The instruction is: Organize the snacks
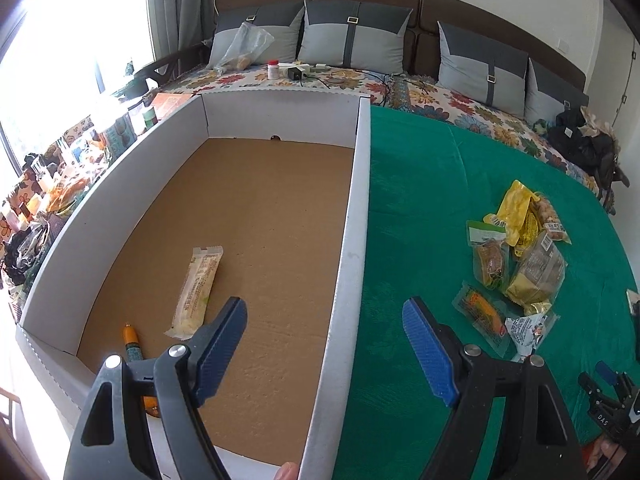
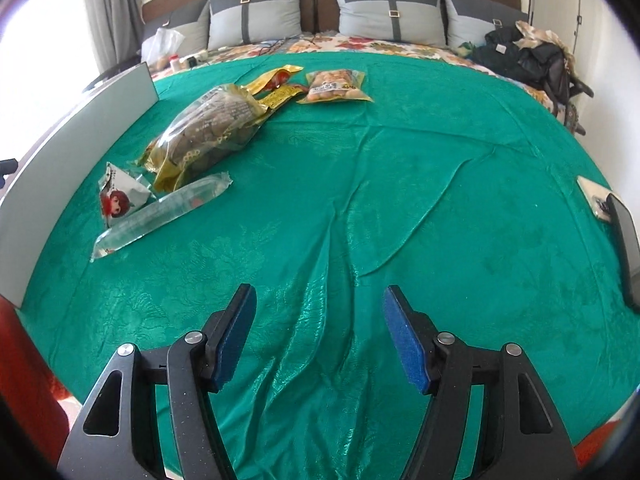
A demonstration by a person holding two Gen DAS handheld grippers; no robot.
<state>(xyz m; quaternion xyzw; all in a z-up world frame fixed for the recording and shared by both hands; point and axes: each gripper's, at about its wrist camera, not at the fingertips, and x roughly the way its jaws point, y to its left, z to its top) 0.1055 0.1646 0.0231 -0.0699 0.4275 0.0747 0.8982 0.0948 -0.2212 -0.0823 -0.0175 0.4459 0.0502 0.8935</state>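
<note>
Left tool (image 1: 324, 344): spread, empty, straddling the box (image 1: 352, 216) wall; you could knock it.
Right tool (image 2: 319, 338): spread, empty, above the bed (image 2: 440, 200).
Snack pile (image 2: 208, 132): on the bed beside the box; slippery wrappers may slide from your pinch.

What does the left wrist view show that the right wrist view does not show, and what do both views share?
Only the left wrist view shows the inside of the cardboard box, holding a white snack bar and an orange tube. Only the right wrist view shows the long clear packet whole, and a dark object at the right edge. Both show the green blanket, the snack pile and grey pillows.
</note>
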